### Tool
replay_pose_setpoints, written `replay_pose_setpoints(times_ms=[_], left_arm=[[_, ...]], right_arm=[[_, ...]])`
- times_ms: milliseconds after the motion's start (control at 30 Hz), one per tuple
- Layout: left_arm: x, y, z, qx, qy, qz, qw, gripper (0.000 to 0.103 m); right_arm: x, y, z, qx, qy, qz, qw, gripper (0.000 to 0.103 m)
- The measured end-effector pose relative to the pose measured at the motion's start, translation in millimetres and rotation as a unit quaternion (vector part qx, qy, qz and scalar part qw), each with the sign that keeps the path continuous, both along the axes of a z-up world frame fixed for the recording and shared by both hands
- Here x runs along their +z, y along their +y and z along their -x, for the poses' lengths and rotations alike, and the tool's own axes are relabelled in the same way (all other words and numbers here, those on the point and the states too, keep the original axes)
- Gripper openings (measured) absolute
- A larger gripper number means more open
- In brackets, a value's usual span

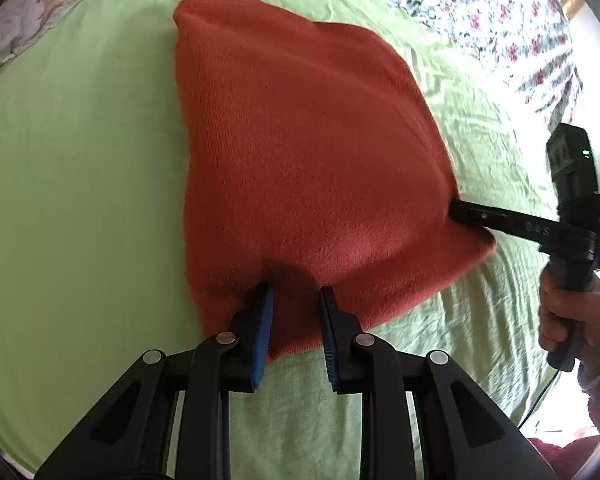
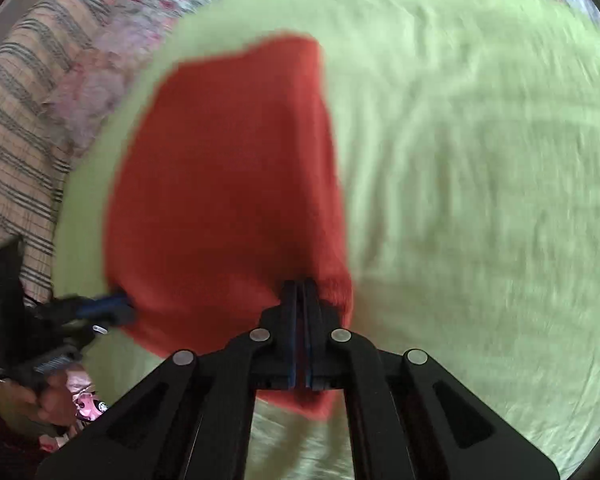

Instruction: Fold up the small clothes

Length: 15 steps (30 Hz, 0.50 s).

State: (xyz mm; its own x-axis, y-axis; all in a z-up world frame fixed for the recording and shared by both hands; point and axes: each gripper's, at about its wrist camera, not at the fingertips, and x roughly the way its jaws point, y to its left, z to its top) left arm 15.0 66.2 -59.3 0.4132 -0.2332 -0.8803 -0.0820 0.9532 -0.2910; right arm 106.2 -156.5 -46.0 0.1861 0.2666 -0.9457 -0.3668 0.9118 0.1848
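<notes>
A rust-red knitted garment (image 1: pixel 300 152) lies on a light green sheet (image 1: pixel 80 160). My left gripper (image 1: pixel 296 294) is open, its blue-padded fingers resting on the garment's near edge with cloth between them. My right gripper (image 2: pixel 299 286) is shut on the garment's near right corner; in the left wrist view it (image 1: pixel 458 212) comes in from the right and pinches that corner. The garment (image 2: pixel 220 180) fills the left half of the blurred right wrist view, and the left gripper (image 2: pixel 116 306) touches its near left edge there.
The green sheet (image 2: pixel 480 200) covers the bed. A floral bedspread (image 1: pixel 480 12) lies beyond it, a striped cloth (image 2: pixel 16 140) at the left in the right wrist view. A hand (image 1: pixel 572 312) holds the right gripper's handle.
</notes>
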Motion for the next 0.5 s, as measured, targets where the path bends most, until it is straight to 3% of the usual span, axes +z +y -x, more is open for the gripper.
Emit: replay_pose_setpoints(times_ms=[100, 433, 500], left_arm=[[1.2, -1.6, 1.2, -0.007, -0.002, -0.013, 0.9999, 0.023], [5.7, 9.9, 23.6, -0.002, 0.0, -0.003, 1.0, 0.024], [9.7, 12.3, 31.4, 0.0, 0.0, -0.002, 1.0, 0.025]], right_arm=[[-10.7, -9.5, -3.6, -0.022, -0.004, -0.025, 0.999, 0.0], [9.1, -12.6, 7.1, -0.044, -0.021, -0.009, 0.999, 0.001], [13.7, -19.8, 12.6, -0.059, -0.023, 0.003, 0.998, 0.013]])
